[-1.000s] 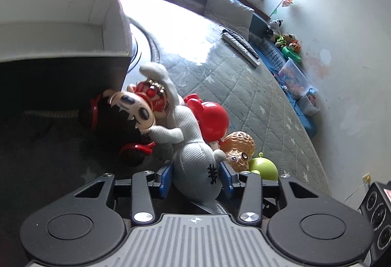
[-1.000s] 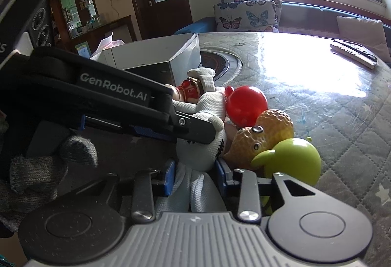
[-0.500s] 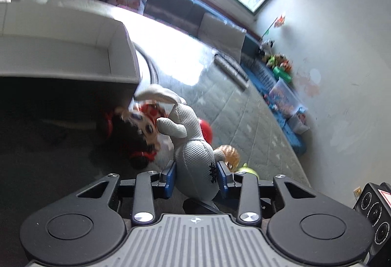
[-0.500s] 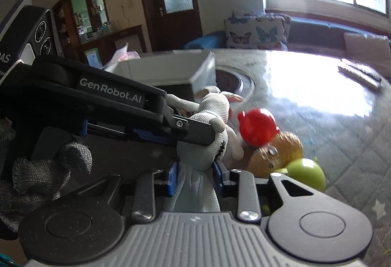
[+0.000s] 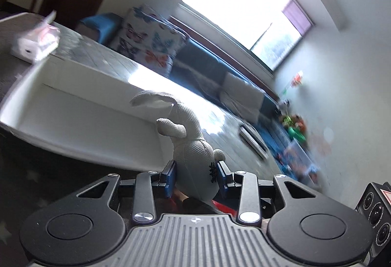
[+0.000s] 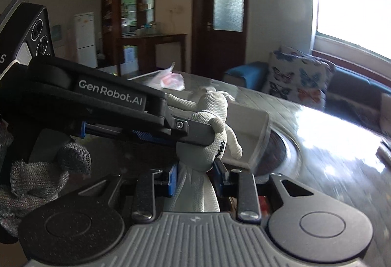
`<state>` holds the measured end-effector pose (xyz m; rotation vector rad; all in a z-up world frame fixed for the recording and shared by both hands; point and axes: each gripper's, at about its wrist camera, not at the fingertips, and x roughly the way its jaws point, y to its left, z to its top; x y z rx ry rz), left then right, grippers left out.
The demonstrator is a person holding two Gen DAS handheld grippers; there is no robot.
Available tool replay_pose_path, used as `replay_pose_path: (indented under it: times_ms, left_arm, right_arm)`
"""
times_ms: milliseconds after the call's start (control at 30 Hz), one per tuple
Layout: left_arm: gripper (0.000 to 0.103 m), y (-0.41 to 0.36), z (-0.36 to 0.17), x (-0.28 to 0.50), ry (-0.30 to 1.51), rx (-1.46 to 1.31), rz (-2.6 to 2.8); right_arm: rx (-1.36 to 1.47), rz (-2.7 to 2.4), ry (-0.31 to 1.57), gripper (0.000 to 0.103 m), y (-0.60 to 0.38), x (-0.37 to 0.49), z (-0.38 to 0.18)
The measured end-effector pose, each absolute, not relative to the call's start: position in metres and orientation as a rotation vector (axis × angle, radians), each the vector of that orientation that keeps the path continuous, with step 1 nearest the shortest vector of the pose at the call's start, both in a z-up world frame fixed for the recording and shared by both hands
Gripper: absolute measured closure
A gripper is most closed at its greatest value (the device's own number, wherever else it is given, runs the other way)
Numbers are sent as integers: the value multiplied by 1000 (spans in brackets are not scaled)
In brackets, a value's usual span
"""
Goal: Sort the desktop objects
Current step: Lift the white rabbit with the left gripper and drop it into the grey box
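Observation:
A white knitted plush rabbit (image 5: 193,152) is held in the air by both grippers. My left gripper (image 5: 195,176) is shut on its body. My right gripper (image 6: 195,176) is shut on its legs (image 6: 195,191), just below the left gripper, which crosses the right wrist view from the left. The rabbit's head and ears (image 6: 212,100) point up. An open white box (image 5: 80,120) lies on the table just beyond and below the rabbit; it also shows in the right wrist view (image 6: 246,130).
A tissue pack (image 5: 36,44) lies on the table behind the box. Remote controls (image 5: 251,142) lie far right on the quilted table (image 6: 317,157). A sofa with a butterfly cushion (image 5: 151,39) stands beyond. A bit of red toy (image 5: 222,207) shows below the left gripper.
Both grippers have lifted the rabbit off the table, up and toward the white box. The red, brown and green toys have dropped out of view below.

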<state>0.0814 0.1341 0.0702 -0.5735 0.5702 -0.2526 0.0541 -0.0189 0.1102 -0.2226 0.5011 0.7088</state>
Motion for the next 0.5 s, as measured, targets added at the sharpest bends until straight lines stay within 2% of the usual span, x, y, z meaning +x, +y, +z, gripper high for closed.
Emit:
replay_pose_path:
  times_ms: [367,500]
  left_arm:
    - [65,204,61,118,524,-695,-128]
    - [64,211,51,126,523,-727,-92]
  right_arm:
    - [-363,799,498,74,57,99,117]
    - [-418,774,493,65,72,106,109]
